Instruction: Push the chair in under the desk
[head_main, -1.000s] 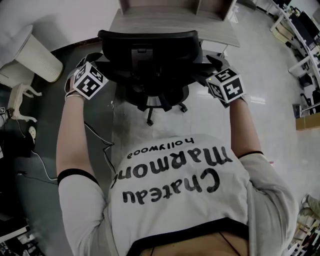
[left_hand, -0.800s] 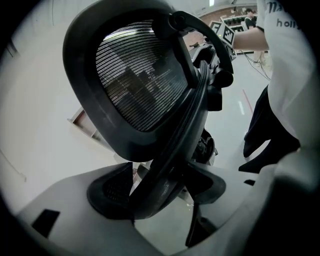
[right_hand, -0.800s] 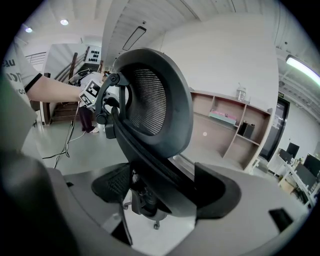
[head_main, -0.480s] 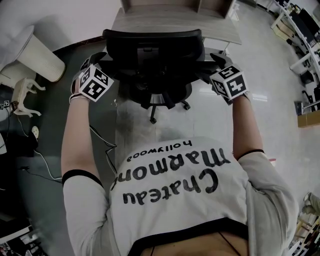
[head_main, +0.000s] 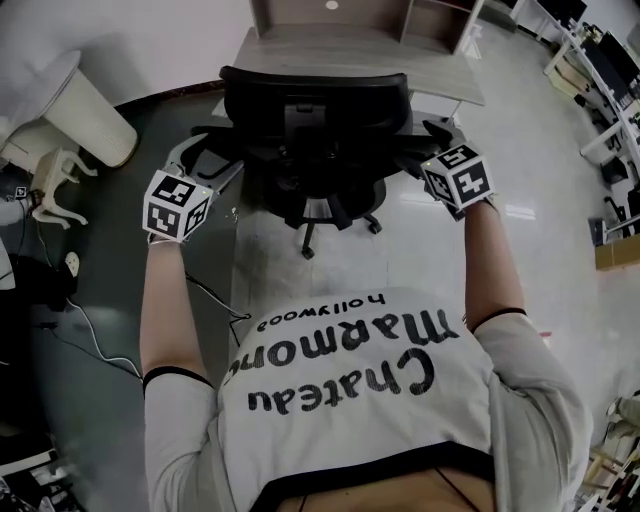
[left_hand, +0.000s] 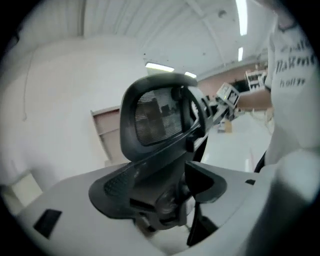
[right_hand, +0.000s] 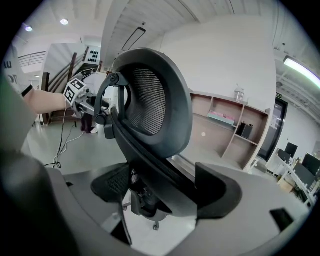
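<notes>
Left gripper (head_main: 200, 155): jaws just opened, withdrawn clear of chair (head_main: 315, 110). Right gripper (head_main: 432, 140): clamped on chair back. Push under desk (head_main: 350, 50) judged nearly finished.

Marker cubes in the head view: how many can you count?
2. The left cube sits off the left side of the chair, apart from it. The right cube is close beside the chair's right side. None looks hidden.

Right hand-held gripper (right_hand: 162, 192) clamps the chair's (right_hand: 150, 107) black back frame.
</notes>
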